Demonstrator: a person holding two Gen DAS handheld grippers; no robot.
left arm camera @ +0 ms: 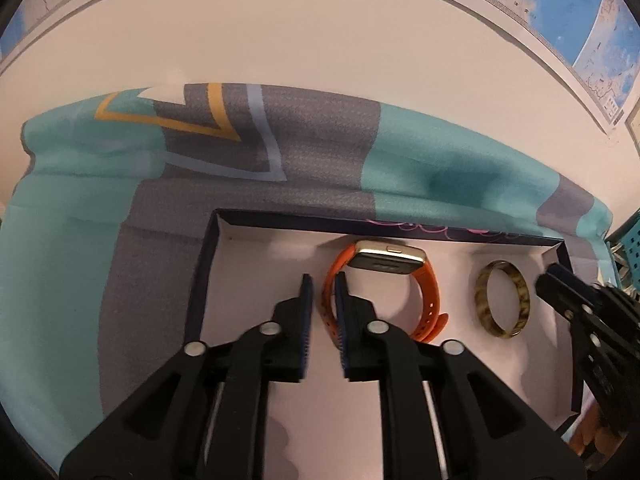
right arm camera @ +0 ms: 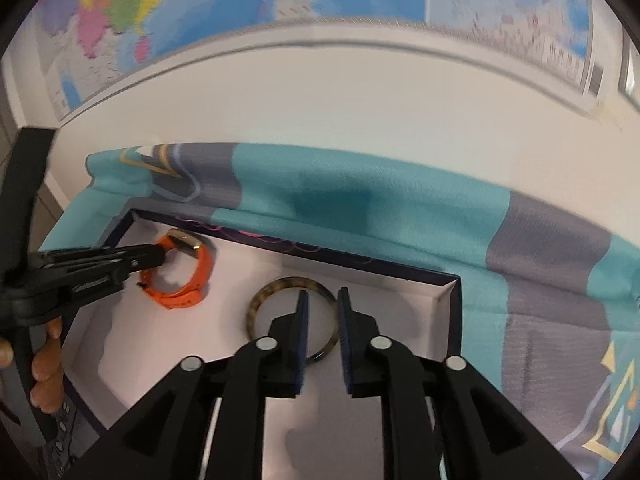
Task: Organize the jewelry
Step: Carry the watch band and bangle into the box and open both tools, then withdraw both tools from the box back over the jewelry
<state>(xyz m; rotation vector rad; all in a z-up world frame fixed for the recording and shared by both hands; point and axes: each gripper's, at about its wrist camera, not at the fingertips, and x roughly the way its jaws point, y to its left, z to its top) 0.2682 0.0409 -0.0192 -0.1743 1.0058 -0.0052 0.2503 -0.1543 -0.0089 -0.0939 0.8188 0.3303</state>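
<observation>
Broadly, from biggest down: pale wall with world maps [right arm camera: 248, 4] behind, then a teal-and-grey patterned cloth [left arm camera: 72, 272] spread over the counter, then a shallow dark-walled box [left arm camera: 200, 276] with a white floor sitting on that cloth.

Both pieces of jewelry lie inside the box. An orange-strapped watch [left arm camera: 430, 288] with a gold case stands on its side near the far wall; a mottled brown bangle [left arm camera: 520, 284] lies well apart from it, toward the box's right end.

My left gripper [left arm camera: 323, 292] hangs over the box just beside the watch. Its jaws stand slightly parted with nothing pressed between the pads — the strap's left loop passes behind the right-hand pad rather than inside the gap. My right gripper [right arm camera: 323, 308] is poised over the bangle, jaws likewise a little apart and clamping nothing; the near arc of the bangle [right arm camera: 276, 292] shows through the gap between them, and the ring is wider than that gap.

Relation that matters: each piece lies straight ahead of its own gripper, watch to the left, bangle to the right. Watch loop opens toward me, its band running left-right. My read — both pieces already sit in the box and look released, so any further grip would need wider jaws set across one rim.

A person's fingers [right arm camera: 46, 364] show at the left-hand handle.
</observation>
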